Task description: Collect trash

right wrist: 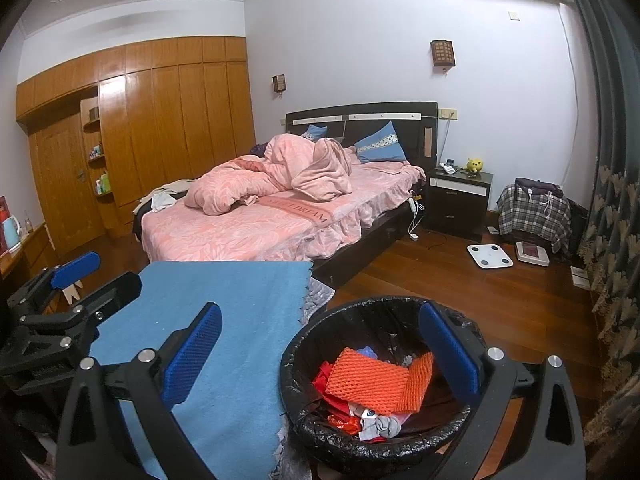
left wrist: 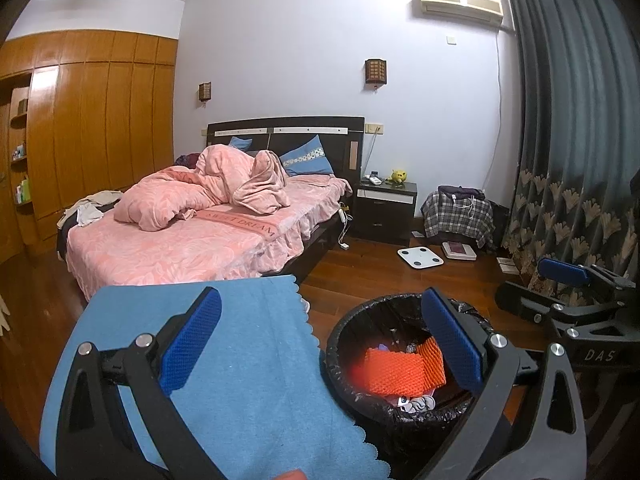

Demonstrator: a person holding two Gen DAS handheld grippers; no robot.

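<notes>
Where pink bedding (right wrist: 256, 236) reads "SWEET DREAM", the right hand-held gripper (left wrist: 560, 280) reads "DAS".

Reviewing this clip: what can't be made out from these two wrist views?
- Trash bin bottom: both views, buried under the orange foam net and other scraps.
- Red item: left wrist view, cut off by the bottom edge.
- Shelf bottles: too small to identify.
- What lies under the blue cloth: hidden by it.
- Bed far side: hidden by the pink quilt.
</notes>
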